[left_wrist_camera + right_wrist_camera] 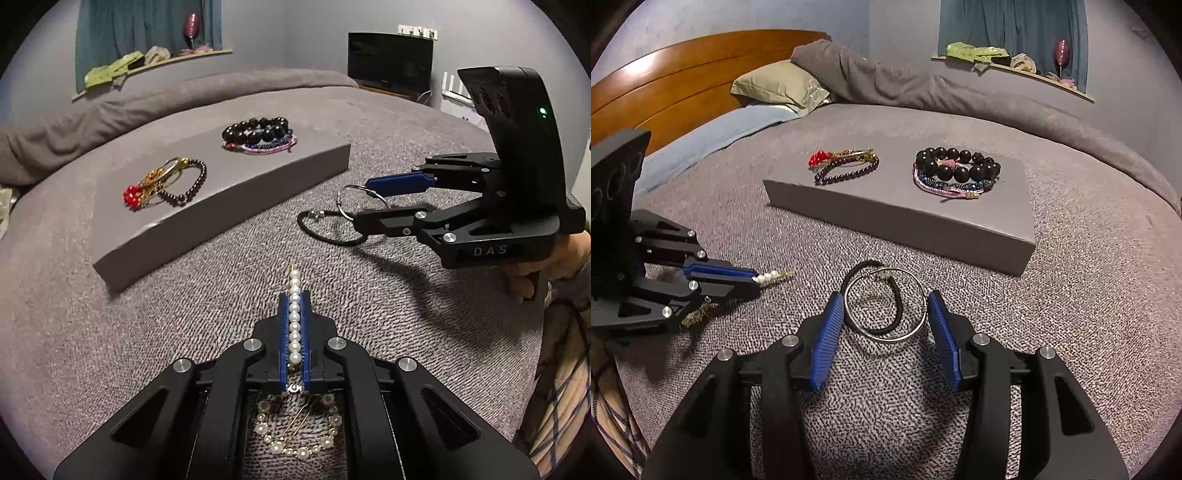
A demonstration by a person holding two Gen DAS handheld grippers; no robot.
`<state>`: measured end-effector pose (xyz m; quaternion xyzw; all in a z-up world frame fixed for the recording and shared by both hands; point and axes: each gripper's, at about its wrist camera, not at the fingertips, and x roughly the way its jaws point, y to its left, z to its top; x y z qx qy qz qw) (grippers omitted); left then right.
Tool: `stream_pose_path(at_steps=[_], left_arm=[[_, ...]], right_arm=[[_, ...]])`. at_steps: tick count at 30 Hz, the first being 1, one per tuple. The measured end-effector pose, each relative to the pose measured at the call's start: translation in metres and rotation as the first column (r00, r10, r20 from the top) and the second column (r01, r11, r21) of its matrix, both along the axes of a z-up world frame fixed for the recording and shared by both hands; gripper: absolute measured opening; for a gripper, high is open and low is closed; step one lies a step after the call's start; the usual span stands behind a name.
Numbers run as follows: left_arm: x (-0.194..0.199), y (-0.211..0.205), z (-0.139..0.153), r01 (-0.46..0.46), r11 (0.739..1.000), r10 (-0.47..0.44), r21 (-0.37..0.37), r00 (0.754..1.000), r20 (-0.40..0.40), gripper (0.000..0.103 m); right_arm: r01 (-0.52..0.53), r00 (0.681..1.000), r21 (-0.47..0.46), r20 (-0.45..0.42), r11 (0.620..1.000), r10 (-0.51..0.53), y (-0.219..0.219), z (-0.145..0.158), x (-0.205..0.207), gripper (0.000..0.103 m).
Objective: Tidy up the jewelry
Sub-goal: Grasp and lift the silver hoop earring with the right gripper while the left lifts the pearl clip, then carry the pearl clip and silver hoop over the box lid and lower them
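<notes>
My left gripper (294,295) is shut on a pearl bracelet (294,317). A straight run of its pearls lies between the blue pads and the rest loops under the gripper body. In the right wrist view the left gripper (755,281) sits low at the left with pearls poking past its tips. My right gripper (885,295) holds a silver wire bangle (886,341) across its width, and both blue pads touch the rim. A black cord loop (898,302) lies on the bedcover under the bangle. From the left wrist view the right gripper (364,202) is at the right.
A flat grey box (905,225) lies on the bed ahead. It carries a red, gold and dark bead pile (846,166) and a pile of big black beads with woven bands (956,170). A pillow (779,86) and headboard are beyond. A hand (535,275) grips the right handle.
</notes>
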<state>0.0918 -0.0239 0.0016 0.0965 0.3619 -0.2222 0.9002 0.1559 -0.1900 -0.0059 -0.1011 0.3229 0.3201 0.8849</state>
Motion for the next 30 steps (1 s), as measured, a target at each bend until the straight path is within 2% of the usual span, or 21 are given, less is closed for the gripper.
stream_pose_path(at_steps=[10, 30], left_arm=[[0.005, 0.003, 0.016, -0.028, 0.999, 0.03, -0.028, 0.998, 0.055, 0.006], [0.053, 0.013, 0.04, -0.132, 0.985, 0.143, -0.114, 0.985, 0.092, 0.006]], right_arm=[[0.016, 1.0, 0.063, 0.0, 0.998, -0.016, -0.004, 0.013, 0.006, 0.047], [0.044, 0.999, 0.141, 0.008, 0.989, -0.046, 0.009, 0.035, 0.039, 0.047]])
